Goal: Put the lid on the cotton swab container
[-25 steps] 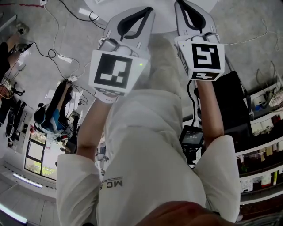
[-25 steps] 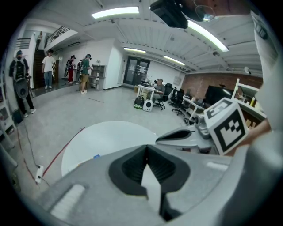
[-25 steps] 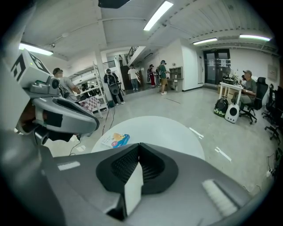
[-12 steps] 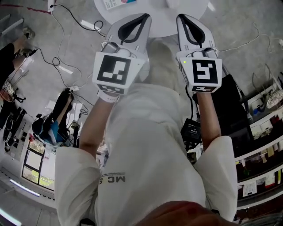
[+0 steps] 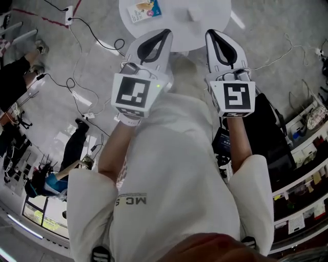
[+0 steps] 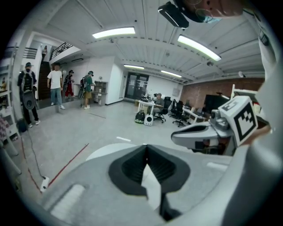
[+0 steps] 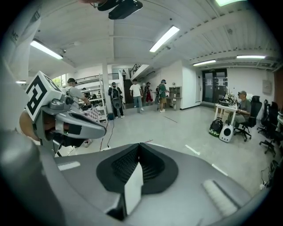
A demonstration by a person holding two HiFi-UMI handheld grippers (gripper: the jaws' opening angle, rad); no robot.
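My left gripper (image 5: 167,32) and right gripper (image 5: 209,32) are held side by side in front of the person's chest, both shut with nothing between the jaws. Their tips point at the near rim of a round white table (image 5: 174,20). On the table lie a printed card (image 5: 144,10) and a small pale object (image 5: 197,14); I cannot tell what the pale object is. No cotton swab container or lid is clear in any view. The left gripper (image 6: 145,145) and right gripper (image 7: 139,144) look out level across the room in their own views.
Cables and a power strip (image 5: 67,14) lie on the grey floor at the left. A black case (image 5: 270,128) and shelves (image 5: 307,148) stand at the right. Several people (image 6: 55,84) and office desks with chairs (image 7: 241,114) fill the room behind.
The head view has tilted so more of the round table shows at the top. Both grippers sit slightly lower in the frame and stay shut.
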